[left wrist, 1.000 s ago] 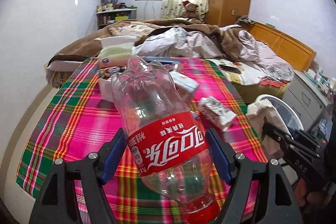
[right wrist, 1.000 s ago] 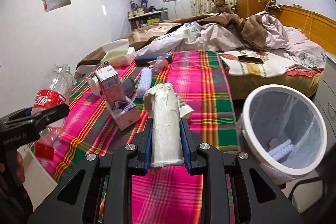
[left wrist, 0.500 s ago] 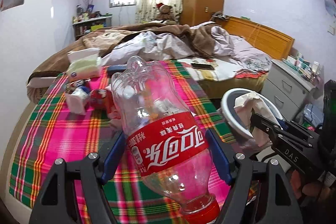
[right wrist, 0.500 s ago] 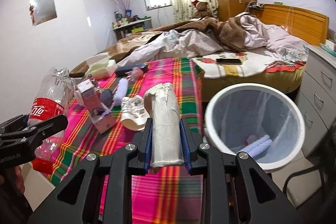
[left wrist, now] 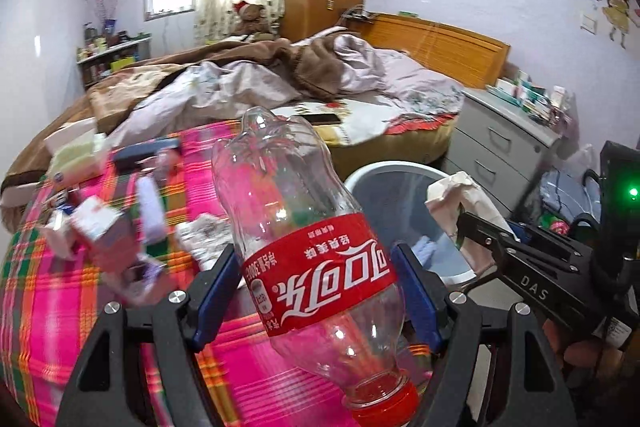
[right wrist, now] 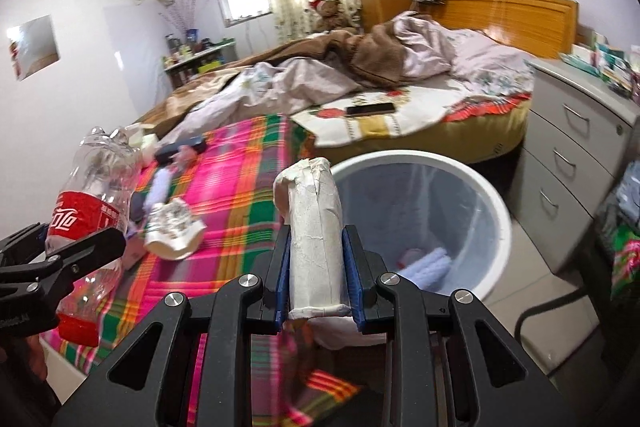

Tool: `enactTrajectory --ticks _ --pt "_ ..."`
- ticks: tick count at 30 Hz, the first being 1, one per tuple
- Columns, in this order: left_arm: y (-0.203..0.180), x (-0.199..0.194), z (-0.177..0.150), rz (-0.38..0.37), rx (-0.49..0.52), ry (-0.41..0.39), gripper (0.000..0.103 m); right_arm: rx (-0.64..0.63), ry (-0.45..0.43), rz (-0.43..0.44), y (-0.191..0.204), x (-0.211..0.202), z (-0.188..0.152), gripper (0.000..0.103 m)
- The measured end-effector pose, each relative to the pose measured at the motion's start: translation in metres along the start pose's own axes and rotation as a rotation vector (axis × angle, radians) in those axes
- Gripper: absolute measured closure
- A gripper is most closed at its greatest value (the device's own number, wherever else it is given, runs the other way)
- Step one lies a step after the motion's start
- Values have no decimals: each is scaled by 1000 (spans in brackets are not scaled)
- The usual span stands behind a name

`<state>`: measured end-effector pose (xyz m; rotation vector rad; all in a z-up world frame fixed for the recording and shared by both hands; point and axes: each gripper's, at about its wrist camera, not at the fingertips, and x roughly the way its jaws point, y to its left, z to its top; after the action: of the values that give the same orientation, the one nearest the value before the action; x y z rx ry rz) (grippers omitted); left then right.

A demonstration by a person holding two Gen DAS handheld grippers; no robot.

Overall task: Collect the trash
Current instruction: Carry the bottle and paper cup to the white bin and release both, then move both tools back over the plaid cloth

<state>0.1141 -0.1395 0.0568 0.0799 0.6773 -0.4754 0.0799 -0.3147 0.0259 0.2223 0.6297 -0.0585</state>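
Observation:
My left gripper (left wrist: 316,291) is shut on an empty clear cola bottle (left wrist: 308,235) with a red label, cap end toward me; the bottle also shows in the right wrist view (right wrist: 90,195). My right gripper (right wrist: 316,259) is shut on a crumpled white paper roll (right wrist: 314,227), also visible in the left wrist view (left wrist: 460,203). A white round trash bin (right wrist: 486,199) with a clear liner stands on the floor just beyond the paper roll and to its right. It holds a pale blue item (right wrist: 428,263). The bin rim shows right of the bottle (left wrist: 396,169).
A plaid-covered table (right wrist: 240,187) holds a crumpled paper cup (right wrist: 172,229), small cartons (left wrist: 96,227), a tissue box (left wrist: 76,155) and a dark case (left wrist: 148,151). A bed (right wrist: 400,87) with a phone (right wrist: 370,109) lies behind. Grey drawers (right wrist: 580,151) stand right of the bin.
Both grippers have swung right from over the table toward the bin, each still holding its item. The bin now looks larger and closer in both views.

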Motion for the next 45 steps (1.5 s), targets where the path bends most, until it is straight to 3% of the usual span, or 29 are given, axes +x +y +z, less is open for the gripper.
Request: enactTrajectory --ticks 15,25,29,33,45 --pt "-63 79 27 -169 68 107 26 63 81 -101 -56 30 5 78" --pt "-69 120 28 -202 43 189 25 58 132 -114 -72 49 9 74" --pt "-69 127 28 -200 47 194 25 40 153 -123 -74 56 10 71" --pt "-68 129 27 -203 44 196 23 30 163 -117 -74 58 10 53" --pt "-51 116 29 -192 2 161 20 24 131 -131 -67 48 11 50"
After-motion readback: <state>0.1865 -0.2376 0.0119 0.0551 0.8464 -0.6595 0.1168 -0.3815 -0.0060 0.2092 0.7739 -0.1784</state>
